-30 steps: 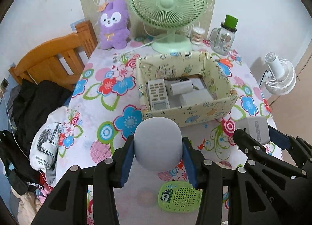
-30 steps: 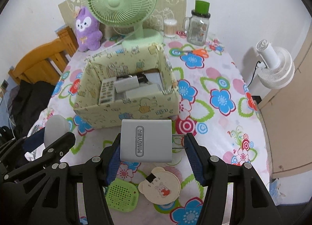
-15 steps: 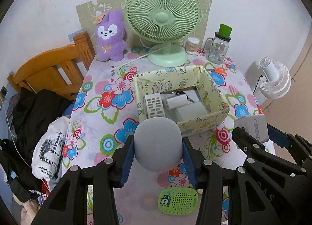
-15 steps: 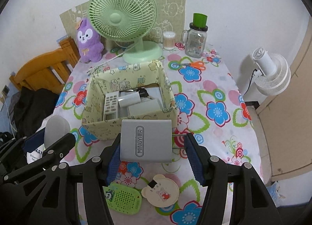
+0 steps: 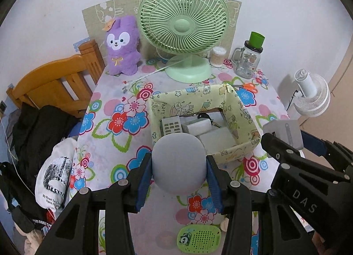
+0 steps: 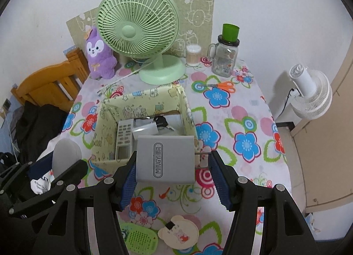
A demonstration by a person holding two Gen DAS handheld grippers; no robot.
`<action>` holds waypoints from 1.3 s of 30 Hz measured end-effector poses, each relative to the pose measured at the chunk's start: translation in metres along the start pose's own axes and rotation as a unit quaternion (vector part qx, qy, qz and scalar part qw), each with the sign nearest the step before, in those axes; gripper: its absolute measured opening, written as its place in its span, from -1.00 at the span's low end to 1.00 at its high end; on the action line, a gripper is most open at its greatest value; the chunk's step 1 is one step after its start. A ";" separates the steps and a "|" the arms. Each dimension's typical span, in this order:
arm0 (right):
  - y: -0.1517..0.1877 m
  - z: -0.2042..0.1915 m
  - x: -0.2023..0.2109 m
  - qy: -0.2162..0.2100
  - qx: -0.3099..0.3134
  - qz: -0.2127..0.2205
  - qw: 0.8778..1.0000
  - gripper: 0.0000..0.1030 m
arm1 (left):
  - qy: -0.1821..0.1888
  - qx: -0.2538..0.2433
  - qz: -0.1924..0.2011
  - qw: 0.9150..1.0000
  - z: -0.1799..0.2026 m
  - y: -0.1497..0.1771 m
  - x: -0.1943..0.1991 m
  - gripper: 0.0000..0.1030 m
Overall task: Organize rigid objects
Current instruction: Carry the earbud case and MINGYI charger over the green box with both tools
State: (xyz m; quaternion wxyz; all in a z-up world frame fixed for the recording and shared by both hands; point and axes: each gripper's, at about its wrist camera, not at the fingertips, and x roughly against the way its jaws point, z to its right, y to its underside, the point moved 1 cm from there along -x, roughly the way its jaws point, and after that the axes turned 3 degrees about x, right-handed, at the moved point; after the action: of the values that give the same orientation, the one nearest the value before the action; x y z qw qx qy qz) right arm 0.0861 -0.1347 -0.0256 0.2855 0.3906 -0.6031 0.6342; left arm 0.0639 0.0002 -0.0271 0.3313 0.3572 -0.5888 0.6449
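My left gripper (image 5: 179,180) is shut on a rounded grey speaker (image 5: 178,163), held above the table just in front of the yellow patterned box (image 5: 229,109). My right gripper (image 6: 172,180) is shut on a grey Mingyi charger (image 6: 165,159) with its prongs to the right, held in front of the same box (image 6: 143,102). The box holds a remote (image 6: 123,142), keys (image 6: 161,120) and white blocks. The right gripper with the charger (image 5: 284,131) also shows in the left wrist view. The speaker (image 6: 65,155) also shows in the right wrist view.
A green fan (image 5: 183,27), purple plush rabbit (image 5: 122,45), cotton swab jar (image 5: 217,56) and glass jar with green lid (image 5: 250,58) stand at the back. Orange scissors (image 6: 222,85) lie right of the box. A green perforated case (image 6: 141,239) and bear-shaped item (image 6: 178,230) lie near the front edge. A wooden chair (image 5: 53,85) stands left.
Both grippers have pulled back and risen with their objects still held; the box and table look smaller and farther away.
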 end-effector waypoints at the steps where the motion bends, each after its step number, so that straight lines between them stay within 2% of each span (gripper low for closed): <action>1: -0.003 0.000 -0.002 -0.001 0.002 -0.001 1.000 0.24 | -0.001 0.001 -0.001 1.000 0.000 -0.002 -0.002 -0.07; 20: -0.046 -0.006 -0.049 -0.040 0.029 -0.019 0.999 0.24 | 0.005 -0.018 -0.031 0.999 0.017 -0.031 -0.048 -0.06; 39: -0.059 -0.004 -0.111 -0.038 0.054 -0.070 0.995 0.24 | 0.020 -0.002 -0.079 0.997 0.021 -0.047 -0.127 -0.07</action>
State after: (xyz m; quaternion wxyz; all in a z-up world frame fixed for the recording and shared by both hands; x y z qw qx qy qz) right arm 0.1937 -0.1124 -0.0865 0.2845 0.4706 -0.5498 0.6287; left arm 0.1722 -0.0173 -0.1093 0.3940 0.3891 -0.5531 0.6225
